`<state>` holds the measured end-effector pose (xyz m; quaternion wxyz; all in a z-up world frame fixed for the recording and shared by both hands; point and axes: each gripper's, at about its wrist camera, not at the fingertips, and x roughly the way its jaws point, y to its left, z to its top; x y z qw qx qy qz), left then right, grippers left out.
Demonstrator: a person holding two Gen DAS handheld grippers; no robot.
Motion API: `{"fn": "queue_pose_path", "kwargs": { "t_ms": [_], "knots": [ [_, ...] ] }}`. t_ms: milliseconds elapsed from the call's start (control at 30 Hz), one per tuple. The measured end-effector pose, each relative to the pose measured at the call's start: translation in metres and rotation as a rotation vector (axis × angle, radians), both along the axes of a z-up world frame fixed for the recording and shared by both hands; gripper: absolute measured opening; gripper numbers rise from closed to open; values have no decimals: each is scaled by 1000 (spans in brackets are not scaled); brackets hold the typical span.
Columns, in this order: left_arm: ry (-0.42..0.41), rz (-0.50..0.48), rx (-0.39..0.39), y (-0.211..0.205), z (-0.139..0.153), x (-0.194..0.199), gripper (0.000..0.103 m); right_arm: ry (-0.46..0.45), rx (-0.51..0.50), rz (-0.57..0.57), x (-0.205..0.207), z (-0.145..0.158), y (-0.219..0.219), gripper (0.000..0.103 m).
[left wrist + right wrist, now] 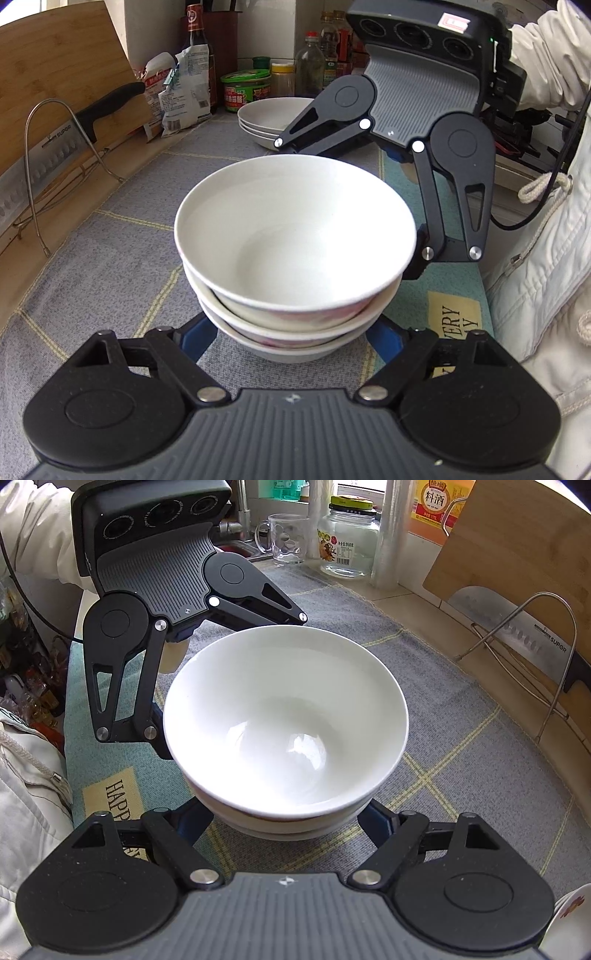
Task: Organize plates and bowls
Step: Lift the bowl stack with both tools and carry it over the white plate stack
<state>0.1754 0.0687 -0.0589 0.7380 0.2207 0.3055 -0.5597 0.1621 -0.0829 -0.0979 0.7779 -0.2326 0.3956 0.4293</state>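
Cleaver (44, 155) in wire rack (55, 155), bamboo board (62, 70) behind; sauce bottle (197, 48), green tub (246, 90); glass mug (286, 539), jar (347, 539); grey checked mat (110, 236).

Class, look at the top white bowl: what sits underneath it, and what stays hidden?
Under the top bowl two more bowls are nested, standing on the grey checked cloth. Only their rims and outer walls show; their insides and the cloth beneath are covered.

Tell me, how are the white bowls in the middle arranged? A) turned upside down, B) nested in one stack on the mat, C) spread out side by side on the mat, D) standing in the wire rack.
B: the white bowls sit one inside another, open side up, in a single stack on the grey checked mat, with the wire rack off to the side.
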Motion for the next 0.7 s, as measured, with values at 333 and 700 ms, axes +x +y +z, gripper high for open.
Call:
{"fn": "queue_pose_path", "kwargs": {
  "t_ms": [333, 700],
  "knots": [
    [0, 2, 4, 0, 0, -2, 86, -1, -11, -19, -2, 1, 1, 87],
    [-13, 28, 22, -18, 14, -10, 86, 18, 3, -5, -2, 9, -10, 87]
  ]
}}
